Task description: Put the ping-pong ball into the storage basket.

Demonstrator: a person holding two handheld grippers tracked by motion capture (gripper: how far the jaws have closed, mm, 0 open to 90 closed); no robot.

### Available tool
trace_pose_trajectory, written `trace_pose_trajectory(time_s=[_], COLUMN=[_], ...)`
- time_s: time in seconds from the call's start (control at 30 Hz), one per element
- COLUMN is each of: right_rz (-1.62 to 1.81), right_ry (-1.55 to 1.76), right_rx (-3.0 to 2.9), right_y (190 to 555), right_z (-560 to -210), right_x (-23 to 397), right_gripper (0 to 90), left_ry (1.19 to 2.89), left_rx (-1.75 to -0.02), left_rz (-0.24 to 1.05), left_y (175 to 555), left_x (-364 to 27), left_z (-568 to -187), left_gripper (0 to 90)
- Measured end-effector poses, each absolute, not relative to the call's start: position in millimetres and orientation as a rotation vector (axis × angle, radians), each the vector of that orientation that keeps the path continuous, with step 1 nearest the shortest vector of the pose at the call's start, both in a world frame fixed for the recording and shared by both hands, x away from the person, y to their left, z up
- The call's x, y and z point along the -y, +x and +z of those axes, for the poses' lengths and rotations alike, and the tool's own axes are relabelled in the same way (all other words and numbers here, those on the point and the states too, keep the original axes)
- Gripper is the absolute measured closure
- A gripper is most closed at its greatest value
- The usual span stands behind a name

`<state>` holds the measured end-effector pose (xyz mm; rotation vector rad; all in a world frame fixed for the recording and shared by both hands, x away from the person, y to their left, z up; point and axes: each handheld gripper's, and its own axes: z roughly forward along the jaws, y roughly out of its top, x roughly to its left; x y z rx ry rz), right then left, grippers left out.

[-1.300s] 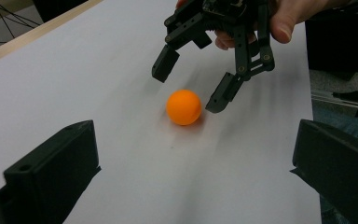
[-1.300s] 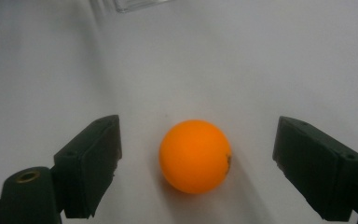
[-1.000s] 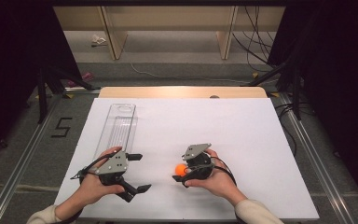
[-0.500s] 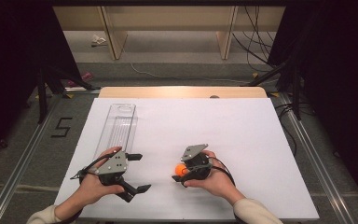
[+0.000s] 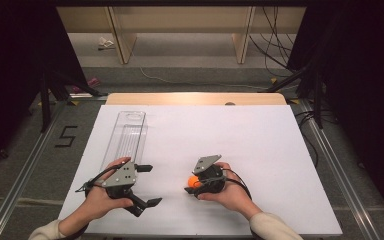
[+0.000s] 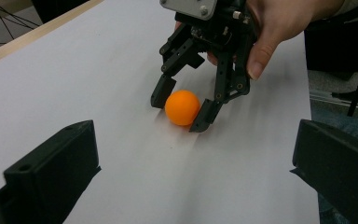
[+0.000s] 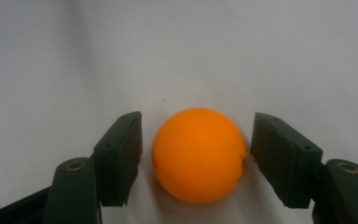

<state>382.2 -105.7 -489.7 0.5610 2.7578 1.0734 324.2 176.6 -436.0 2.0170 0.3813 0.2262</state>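
Holding my left gripper [image 5: 142,185] near the table's [image 5: 260,150] front edge, I keep its jaws spread wide over bare white surface, beside a clear ribbed plastic tray [image 5: 126,137]. To its right, my right gripper [image 5: 191,185] has just been closing around the smooth orange ball [image 7: 198,155]; its view shows slim gaps remaining at both pads, so nothing is clamped.

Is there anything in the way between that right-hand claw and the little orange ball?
Nothing visible. The orange ball sits on the white table right between the jaws of the right gripper, which have just been closing around it. In the right gripper view only thin slivers of table show on either side of it; the pads do not seem to press yet.
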Motion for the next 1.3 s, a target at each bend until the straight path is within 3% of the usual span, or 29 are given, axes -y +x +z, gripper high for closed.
trace_pose_trajectory(time_s=[0.57, 1.3], right_rz=[1.053, 1.09], right_ry=[0.545, 0.547], right_rx=[-2.771, -2.744], right_y=[382.6, 382.1], right_z=[-489.2, -481.4], right_x=[106.1, 106.5], right_gripper=[50.8, 51.3], left_ry=[2.018, 2.019], left_rx=[-0.381, -0.377], left_rz=[0.226, 0.228], left_y=[324.1, 324.2], left_x=[-176.5, -176.7], left_z=[-436.2, -435.9], left_gripper=[0.0, 0.0])
